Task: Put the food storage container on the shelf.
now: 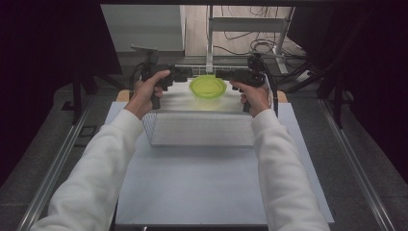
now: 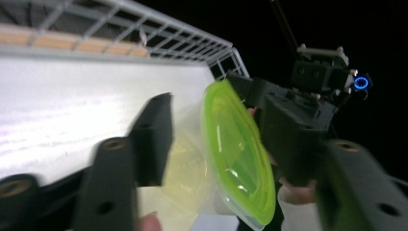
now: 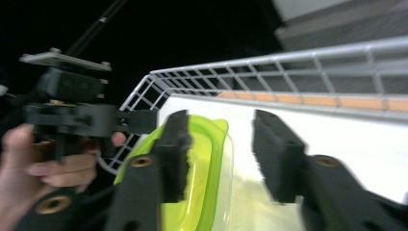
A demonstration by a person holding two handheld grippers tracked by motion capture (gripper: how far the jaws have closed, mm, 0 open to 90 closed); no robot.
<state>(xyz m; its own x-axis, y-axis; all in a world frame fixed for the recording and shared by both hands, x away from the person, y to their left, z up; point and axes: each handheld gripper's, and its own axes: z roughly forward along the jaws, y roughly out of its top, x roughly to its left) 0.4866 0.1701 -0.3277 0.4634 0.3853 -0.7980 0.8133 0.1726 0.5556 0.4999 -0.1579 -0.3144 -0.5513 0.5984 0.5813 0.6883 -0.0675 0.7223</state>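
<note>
Both grippers, left gripper (image 1: 185,76) and right gripper (image 1: 223,75), stand with jaws apart on either side of the green-lidded container (image 1: 208,87) over the wire basket (image 1: 202,129) (light, thin, slippery plastic, I'd judge), so pinch the stiff lid rim.

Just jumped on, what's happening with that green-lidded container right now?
A person holds a tool in each hand over a white wire basket. Between them sits a clear container with a green lid, inside the basket at its far end. The left tool and right tool flank it, both with jaws apart, pads off the container.
</note>
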